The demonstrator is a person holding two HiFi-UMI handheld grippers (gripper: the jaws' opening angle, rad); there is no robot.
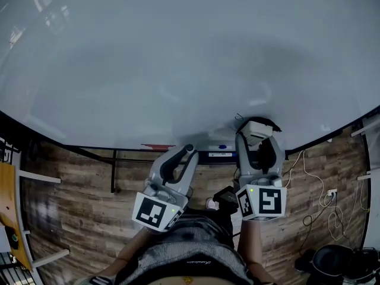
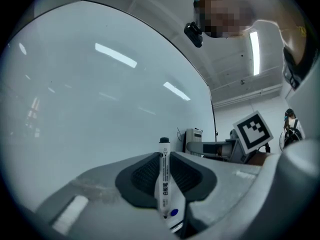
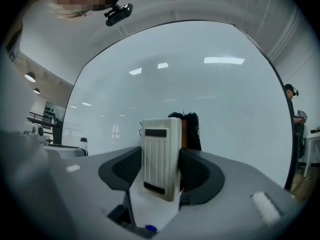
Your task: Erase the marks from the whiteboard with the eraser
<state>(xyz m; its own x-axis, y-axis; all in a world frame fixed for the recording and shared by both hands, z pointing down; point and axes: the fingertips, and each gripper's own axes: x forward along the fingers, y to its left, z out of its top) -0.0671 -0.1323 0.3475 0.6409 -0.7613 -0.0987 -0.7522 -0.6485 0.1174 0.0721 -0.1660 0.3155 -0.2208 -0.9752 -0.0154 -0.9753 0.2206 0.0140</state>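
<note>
The whiteboard [image 1: 178,58] fills the upper head view, and I see no marks on it. My right gripper [image 1: 256,136] is shut on a cream eraser [image 1: 256,128] with a dark felt side, held close to the board's lower edge. In the right gripper view the eraser [image 3: 161,156] stands upright between the jaws of the right gripper [image 3: 162,149], facing the whiteboard [image 3: 200,94]. My left gripper [image 1: 189,151] is shut on a white marker [image 2: 164,179] with a black cap, pointing at the whiteboard [image 2: 90,94]. In the left gripper view the right gripper [image 2: 220,148] shows at the right.
Along the board's lower edge runs a ledge with a red item [image 1: 157,146] and a blue-marked item [image 1: 222,146]. Below lie a wooden floor, the board's stand leg [image 1: 113,171], white cables [image 1: 312,183], a wall socket [image 1: 331,192] and a black round object [image 1: 332,260].
</note>
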